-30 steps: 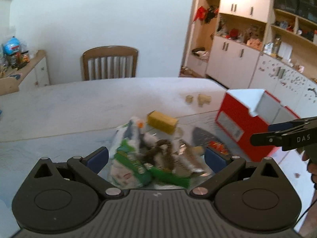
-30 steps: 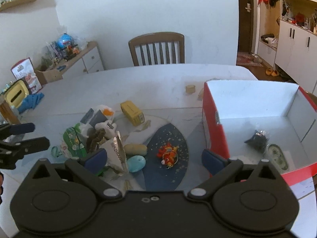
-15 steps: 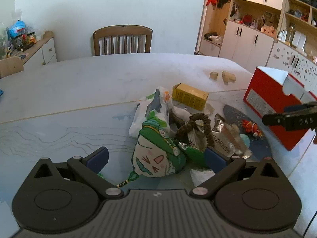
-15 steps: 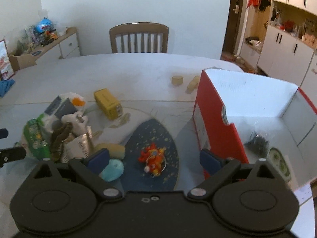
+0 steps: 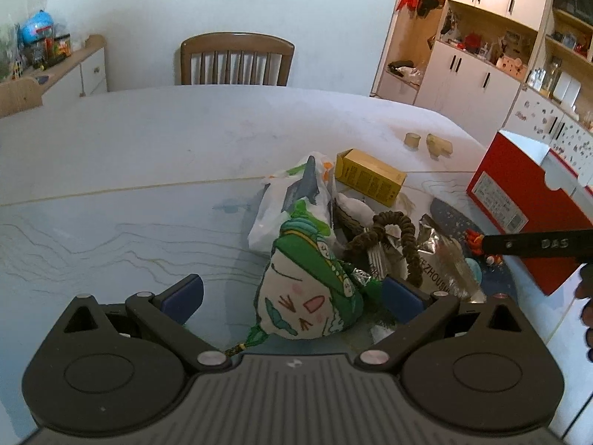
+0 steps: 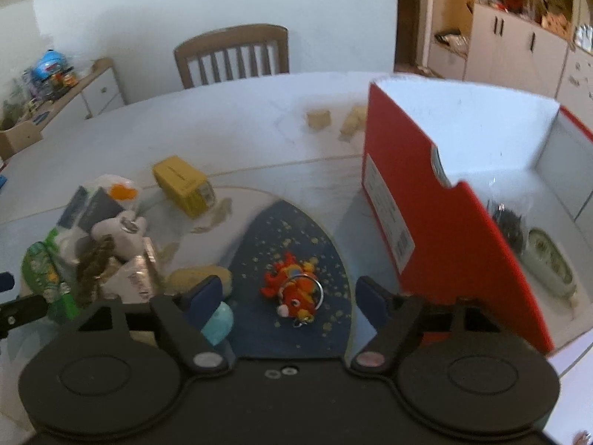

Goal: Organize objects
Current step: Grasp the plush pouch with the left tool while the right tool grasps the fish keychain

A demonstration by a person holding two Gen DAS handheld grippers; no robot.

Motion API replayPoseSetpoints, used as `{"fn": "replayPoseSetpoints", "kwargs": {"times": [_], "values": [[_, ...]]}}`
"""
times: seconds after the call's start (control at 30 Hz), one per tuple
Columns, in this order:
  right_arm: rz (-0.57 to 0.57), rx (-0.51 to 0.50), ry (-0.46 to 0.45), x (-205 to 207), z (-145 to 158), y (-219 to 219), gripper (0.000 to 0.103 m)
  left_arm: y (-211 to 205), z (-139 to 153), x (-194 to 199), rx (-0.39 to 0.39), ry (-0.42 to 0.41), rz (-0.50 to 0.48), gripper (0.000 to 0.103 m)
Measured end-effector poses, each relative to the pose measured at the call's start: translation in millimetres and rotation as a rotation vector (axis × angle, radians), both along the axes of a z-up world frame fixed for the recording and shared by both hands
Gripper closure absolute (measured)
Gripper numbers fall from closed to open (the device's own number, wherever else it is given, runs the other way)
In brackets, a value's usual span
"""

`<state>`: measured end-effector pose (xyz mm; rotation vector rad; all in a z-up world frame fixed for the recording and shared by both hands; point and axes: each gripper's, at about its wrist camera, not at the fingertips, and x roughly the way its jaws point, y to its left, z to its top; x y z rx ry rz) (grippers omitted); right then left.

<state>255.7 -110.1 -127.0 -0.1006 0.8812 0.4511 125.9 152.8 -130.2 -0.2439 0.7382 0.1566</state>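
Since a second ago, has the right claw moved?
Yes. The right claw has closed in toward the table: the red box and the orange fish keychain both loom larger, the keychain now between its open fingers.

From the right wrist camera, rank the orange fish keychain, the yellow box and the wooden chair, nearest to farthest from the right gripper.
1. Orange fish keychain, between the right gripper's fingers, on the blue mat.
2. Yellow box, farther back, left.
3. Wooden chair, beyond the table.

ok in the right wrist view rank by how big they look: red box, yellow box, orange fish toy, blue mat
1. red box, by far the largest
2. blue mat
3. yellow box and orange fish toy look about alike; the toy sits nearer the camera, so I won't rank them.
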Motion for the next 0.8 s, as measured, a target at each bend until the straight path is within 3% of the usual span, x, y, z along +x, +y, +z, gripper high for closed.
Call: {"fn": "replayPoseSetpoints", "kwargs": {"times": [0.2,0.37,0.47,0.63,0.8], "values": [[0.017,-0.014,0.031,7.7,-13.7,3.4,0.033,-0.3,-4.3,6.6,-0.013,0.021,-0.013,0.013],[0.028,-0.029,0.037,10.9,-17.7,4.6,0.044,0.6,-6.6,8.6,-0.039,0.032,-0.022,0.035],[0.036,-0.038,0.029,11.6,-17.0,5.0,0.052,-0.5,-7.6,8.7,-0.045,0.037,-0.039,0.043],[0.057,-0.038,0.022,7.5,-14.8,3.4,0.065,-6.0,-4.8,6.8,-0.019,0.035,-0.046,0.048],[0.064,-0.029,0.024,6.3,-11.3,-0.3,0.067,-8.4,-2.3,6.5,-0.002,0.05,-0.041,0.053]]}}
